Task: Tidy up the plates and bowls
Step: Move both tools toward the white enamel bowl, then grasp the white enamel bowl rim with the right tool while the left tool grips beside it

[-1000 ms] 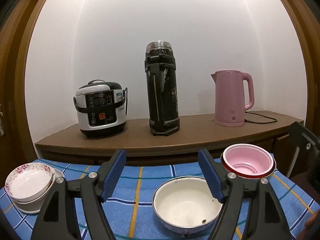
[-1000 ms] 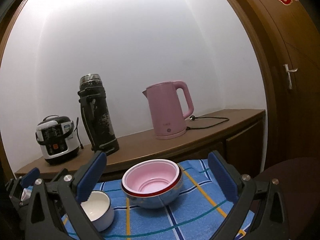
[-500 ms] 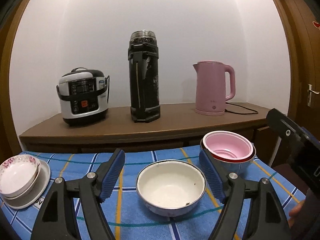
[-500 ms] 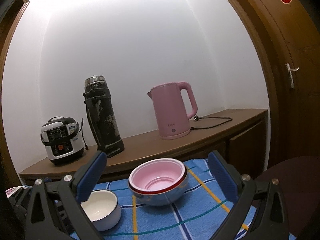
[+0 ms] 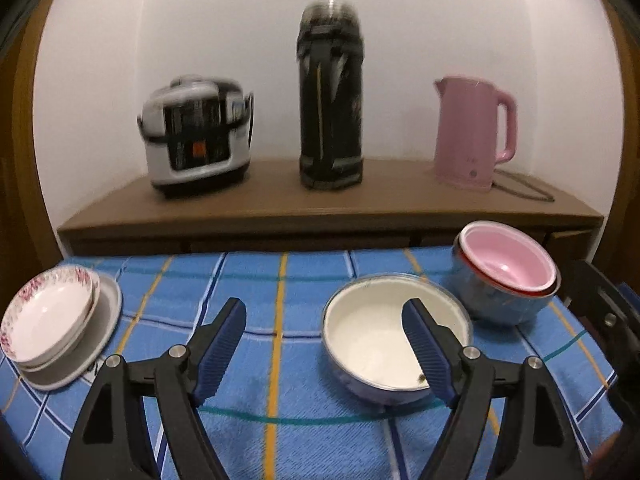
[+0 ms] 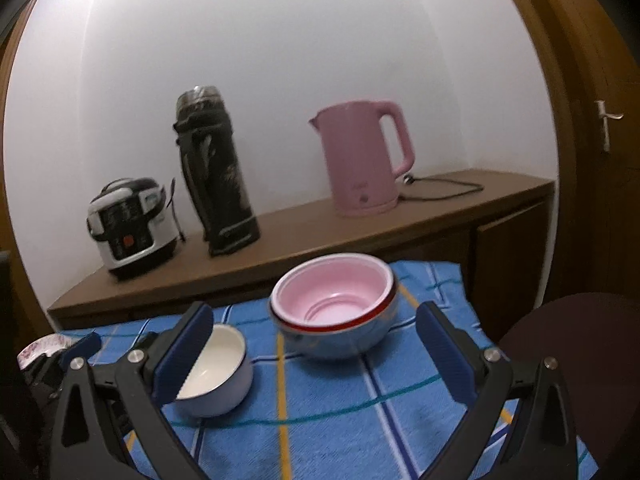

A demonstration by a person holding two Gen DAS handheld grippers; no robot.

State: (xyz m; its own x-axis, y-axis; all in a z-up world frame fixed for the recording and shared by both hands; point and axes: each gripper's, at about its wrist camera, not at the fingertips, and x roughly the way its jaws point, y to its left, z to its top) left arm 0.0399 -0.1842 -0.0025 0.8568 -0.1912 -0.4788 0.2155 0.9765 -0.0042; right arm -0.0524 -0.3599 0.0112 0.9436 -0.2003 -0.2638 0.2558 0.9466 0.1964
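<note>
Two views, both claws empty. Left wrist view: left gripper wide, jaws just been opening, nothing between them. White bowl sits on the blue checked cloth, offset toward the claw's right finger, whose tip overlaps its rim; whether they touch, cannot tell. Nested pink bowl stack beyond, right. Floral plates far left.

Right wrist view: right gripper wide, pink stack dead ahead between the fingers. White bowl behind the left finger. Judgement: each hand nearer its own bowl. Plates barely visible here.
</note>
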